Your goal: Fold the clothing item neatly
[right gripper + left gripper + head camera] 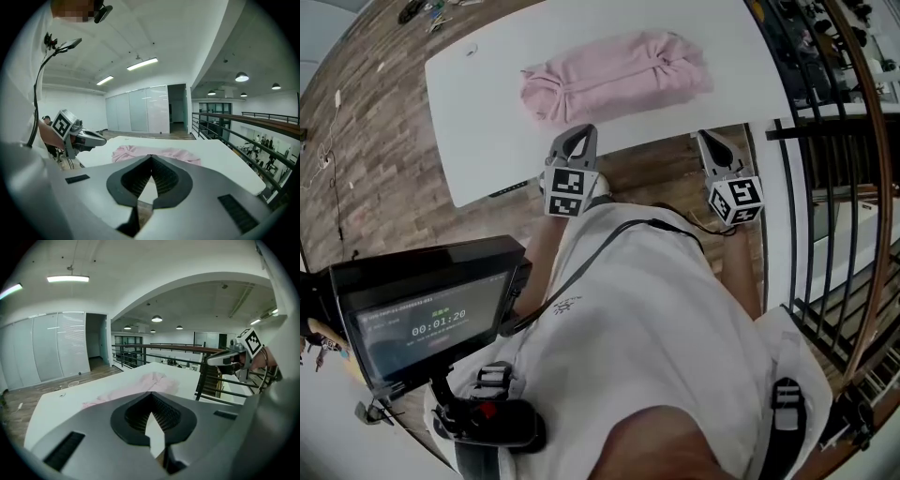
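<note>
A pink garment lies folded into a long bundle on the white table, near its far middle. It also shows beyond the jaws in the left gripper view and in the right gripper view. My left gripper is shut and empty, held at the table's near edge, short of the garment. My right gripper is shut and empty too, off the table's near right corner. Each gripper shows in the other's view: the right gripper and the left gripper.
A black monitor on a stand is at the lower left beside the person. A dark metal railing runs along the right, close to the table's right end. Wooden floor surrounds the table.
</note>
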